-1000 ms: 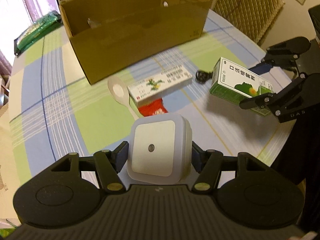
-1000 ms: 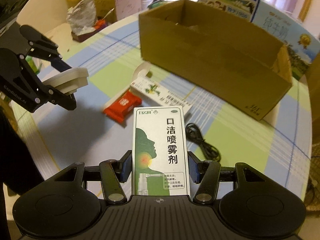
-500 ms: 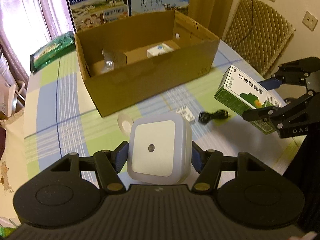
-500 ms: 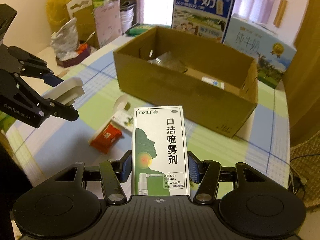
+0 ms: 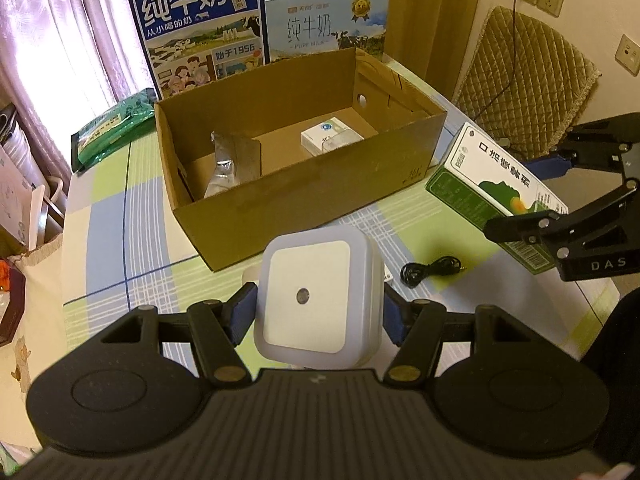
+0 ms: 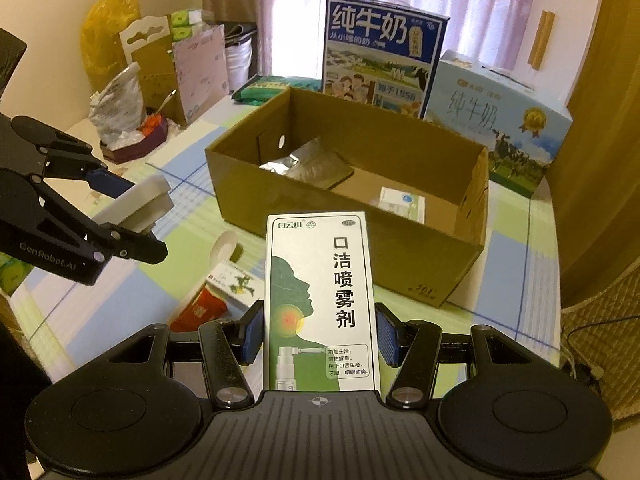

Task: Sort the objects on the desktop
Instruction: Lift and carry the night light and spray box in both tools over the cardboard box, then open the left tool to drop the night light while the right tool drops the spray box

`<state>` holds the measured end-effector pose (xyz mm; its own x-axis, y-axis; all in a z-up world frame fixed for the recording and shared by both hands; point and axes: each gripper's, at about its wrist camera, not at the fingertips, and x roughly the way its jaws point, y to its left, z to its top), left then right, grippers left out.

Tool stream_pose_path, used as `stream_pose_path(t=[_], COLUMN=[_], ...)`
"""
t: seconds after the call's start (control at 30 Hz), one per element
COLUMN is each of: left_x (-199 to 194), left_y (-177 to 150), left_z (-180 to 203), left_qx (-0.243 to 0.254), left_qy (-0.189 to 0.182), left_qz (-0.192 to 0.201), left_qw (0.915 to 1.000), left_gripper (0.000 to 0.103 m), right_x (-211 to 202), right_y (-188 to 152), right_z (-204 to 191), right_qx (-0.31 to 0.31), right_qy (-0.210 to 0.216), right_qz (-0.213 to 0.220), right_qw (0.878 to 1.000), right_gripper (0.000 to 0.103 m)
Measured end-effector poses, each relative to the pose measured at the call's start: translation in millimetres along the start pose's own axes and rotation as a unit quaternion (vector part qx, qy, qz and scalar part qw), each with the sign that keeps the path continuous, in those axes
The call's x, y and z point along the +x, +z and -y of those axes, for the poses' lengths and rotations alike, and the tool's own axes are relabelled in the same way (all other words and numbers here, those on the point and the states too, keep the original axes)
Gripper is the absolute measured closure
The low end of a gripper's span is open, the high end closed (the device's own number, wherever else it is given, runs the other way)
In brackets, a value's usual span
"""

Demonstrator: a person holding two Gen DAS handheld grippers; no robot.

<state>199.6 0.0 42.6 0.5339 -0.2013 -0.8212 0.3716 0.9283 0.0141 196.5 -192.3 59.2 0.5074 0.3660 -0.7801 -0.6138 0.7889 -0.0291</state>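
A square white night light (image 5: 316, 300) is sitting clamped between the blue pads of the left gripper (image 5: 316, 312) at the lower centre of the left wrist view, its flat face turned up toward the camera, raised above the checked tablecloth (image 5: 100, 208) just short of the open cardboard box (image 5: 280, 200). At the right edge of that frame the right gripper (image 5: 560, 200) is squeezing a green-and-white oral spray carton (image 5: 492, 184), and the right wrist view is showing the carton (image 6: 320, 304) gripped by its long sides with its free end pointing at the box (image 6: 360, 216). Both items appear to be held aloft so they can clear the box's near wall and be dropped inside, where a small white box (image 5: 328, 138) and a silvery foil pouch (image 5: 224, 172) are already lying. Left on the cloth are a coiled black cable (image 5: 428, 270), a white spoon (image 6: 224, 246), a flat medicine box (image 6: 236, 282) and a red packet (image 6: 204, 312), suggesting the sorting is partway done. Two milk cartons (image 5: 200, 32) are standing behind the box, in the upper centre of the frame.
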Motion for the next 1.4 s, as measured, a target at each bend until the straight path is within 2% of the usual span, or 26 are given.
stream_pose_path(t=[0.27,0.63,0.97,1.4], left_x=[7.5,38.2,79.5,146.9], left_y=[25.4,73.7,121.8,136.6], left_z=[-7.4,-26.0,-44.4,-70.1], left_qx=[-0.006,-0.02,-0.035,-0.053], left_qy=[0.004,0.004,0.005,0.009], left_qz=[0.005,0.015,0.021,0.002], left_qw=[1.0,0.9997,0.9991,0.9986], left_gripper=[0.044,0.044,0.044,0.044], right_x=[6.9,27.9,69.7,131.9], right_y=[18.7,69.5,111.2,123.7], right_z=[23.0,65.9,99.0,131.1], right_qx=[0.025,0.054,0.1,0.183], right_qy=[-0.006,-0.014,-0.013,0.005], right_qz=[0.006,0.024,0.032,0.026], right_qw=[1.0,0.998,0.994,0.983], right_gripper=[0.05,0.05,0.05,0.05])
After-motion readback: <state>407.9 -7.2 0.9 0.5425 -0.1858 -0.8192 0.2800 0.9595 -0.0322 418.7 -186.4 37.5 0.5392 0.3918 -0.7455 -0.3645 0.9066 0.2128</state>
